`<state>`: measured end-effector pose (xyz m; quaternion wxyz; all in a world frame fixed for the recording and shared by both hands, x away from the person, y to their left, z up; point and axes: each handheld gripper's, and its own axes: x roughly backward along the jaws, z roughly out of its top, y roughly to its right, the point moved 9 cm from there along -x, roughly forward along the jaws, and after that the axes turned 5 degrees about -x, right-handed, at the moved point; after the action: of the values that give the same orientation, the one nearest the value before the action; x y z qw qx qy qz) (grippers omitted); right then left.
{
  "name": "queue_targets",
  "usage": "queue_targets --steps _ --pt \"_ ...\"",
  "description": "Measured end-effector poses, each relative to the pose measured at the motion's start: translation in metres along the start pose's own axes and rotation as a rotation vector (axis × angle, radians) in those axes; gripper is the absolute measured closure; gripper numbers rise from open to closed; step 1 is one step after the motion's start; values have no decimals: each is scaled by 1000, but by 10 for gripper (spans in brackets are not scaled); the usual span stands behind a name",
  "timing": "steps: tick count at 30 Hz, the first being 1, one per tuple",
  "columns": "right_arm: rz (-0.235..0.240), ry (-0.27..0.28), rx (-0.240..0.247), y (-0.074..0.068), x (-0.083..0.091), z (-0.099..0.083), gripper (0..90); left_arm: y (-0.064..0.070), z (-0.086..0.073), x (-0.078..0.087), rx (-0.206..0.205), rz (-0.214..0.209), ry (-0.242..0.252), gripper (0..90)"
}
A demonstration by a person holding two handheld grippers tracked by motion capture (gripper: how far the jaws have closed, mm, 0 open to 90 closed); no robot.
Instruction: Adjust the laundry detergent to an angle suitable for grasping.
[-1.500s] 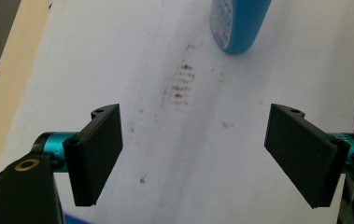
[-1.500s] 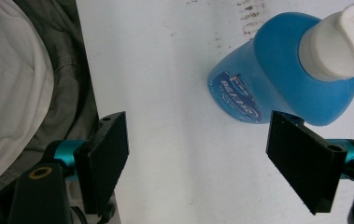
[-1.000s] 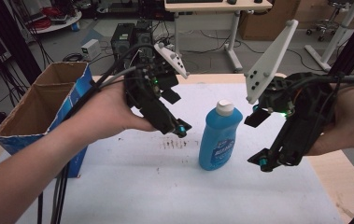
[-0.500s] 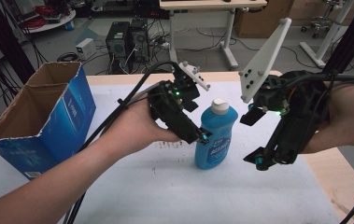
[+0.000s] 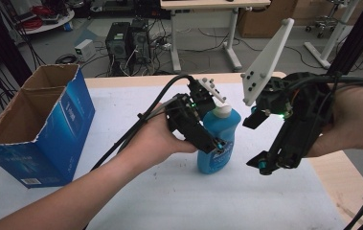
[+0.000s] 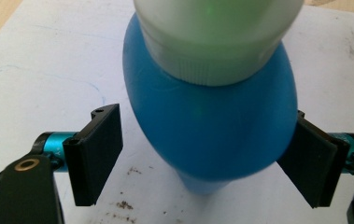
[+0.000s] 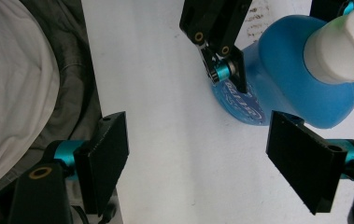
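Your left gripper (image 5: 207,128) is the one that matters here. It's come down over the blue plastic bottle with the white screw cap (image 5: 219,143), and in the left gripper view the bottle (image 6: 212,121) sits right between its jaws: the far pad looks like it's touching or almost touching the bottle's side, while the near one is clearly apart from it, so the jaws are spread and nothing is clamped yet. The bottle stands upright on the white table mat (image 5: 169,201), long axis vertical, and the gripper points steeply down along that axis, with the cap close in front of its camera. I'd say all you need is to squeeze across the wide body just below the shoulder. Your right gripper (image 5: 260,143) hangs just off to the bottle's other side with its jaws wide apart and holding nothing, so the left is obviously nearer. The open blue cardboard box (image 5: 35,129) sits well off beyond your left hand.
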<state>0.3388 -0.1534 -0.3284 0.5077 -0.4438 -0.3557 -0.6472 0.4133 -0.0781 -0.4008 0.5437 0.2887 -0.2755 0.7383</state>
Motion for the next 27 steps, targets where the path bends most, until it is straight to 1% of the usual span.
queue_targets --steps 3,6,9,10,11,12,13,14,15,16,17,18,20,21,23,25,27 --pt "0 -1 -4 0 0 0 205 0 1 -3 2 7 -2 195" --pt "0 0 3 1 0 1 205 -1 1 -6 9 9 2 195" --pt "2 -1 4 1 0 1 205 -2 1 -8 23 -1 8 195" --pt "3 -2 3 1 0 1 205 -2 1 -9 31 1 18 195" --pt "2 -1 5 2 -1 2 205 -2 1 -9 28 0 17 195" --pt "3 -1 4 2 -1 2 205 -1 1 -11 46 -2 28 196" --pt "4 0 5 2 -1 2 205 -1 1 -12 41 -4 21 196" --pt "1 0 2 3 0 2 205 -1 1 -13 42 -3 27 196" --pt "1 -1 0 3 0 2 205 -1 1 -13 35 0 20 196" --pt "3 -1 2 3 0 2 205 -1 1 -14 39 7 22 196" --pt "2 0 2 3 0 2 205 -1 1 -14 44 3 18 199" --pt "3 0 2 3 -1 2 205 -1 1 -15 51 1 25 208" --pt "2 -1 1 3 -1 2 205 -2 1 -15 57 5 23 212" --pt "4 -2 2 3 -1 2 205 -3 0 -14 51 0 19 224" --pt "3 -1 0 3 -1 1 205 -2 1 -15 57 0 28 240" --pt "4 1 -3 4 -1 1 205 -3 1 -15 49 2 24 258" --pt "4 0 -1 4 -2 1 205 -3 1 -15 57 5 31 264"
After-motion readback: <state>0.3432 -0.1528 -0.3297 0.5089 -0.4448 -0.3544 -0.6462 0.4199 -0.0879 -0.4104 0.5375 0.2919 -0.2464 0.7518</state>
